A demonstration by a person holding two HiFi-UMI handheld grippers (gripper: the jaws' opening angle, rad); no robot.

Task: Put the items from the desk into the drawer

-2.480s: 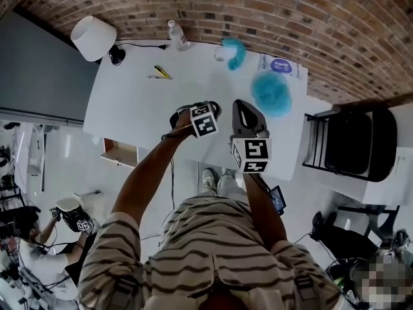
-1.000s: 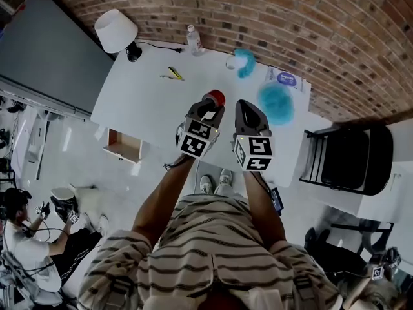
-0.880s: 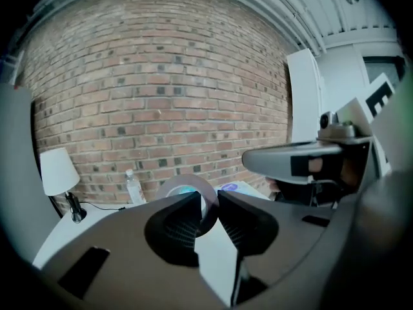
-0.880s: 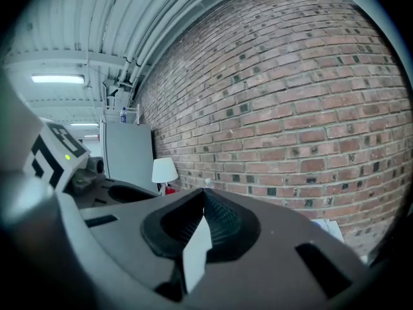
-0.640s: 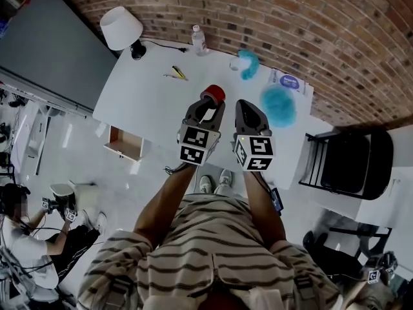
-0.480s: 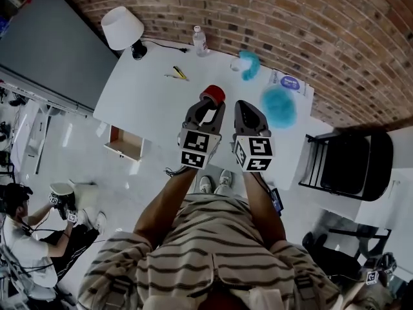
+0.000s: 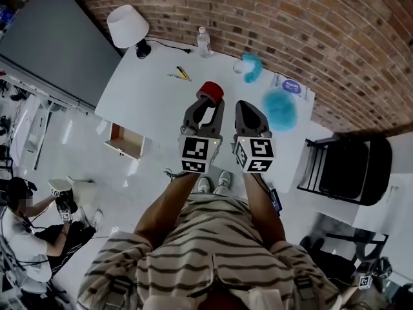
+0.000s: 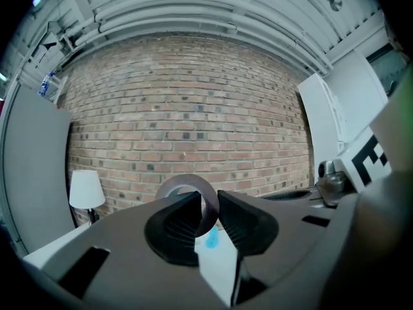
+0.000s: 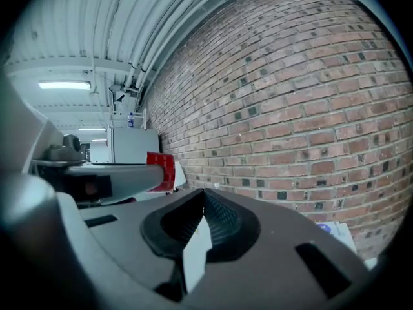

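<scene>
Plainly the left gripper (image 8: 206,206) pinched a tape roll (image 7: 210,91) by its wall, holding it in the air over the desk (image 7: 145,99). It looked light and stiff, with a slick face, so the wall seemed the right hold. The right gripper (image 9: 204,206) was closed and empty. Only the head view showed the open drawer (image 7: 122,142); the left gripper view showed the roll's hole.

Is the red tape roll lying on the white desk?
No, the red tape roll is clamped between the jaws of the left gripper, up off the desk.
</scene>
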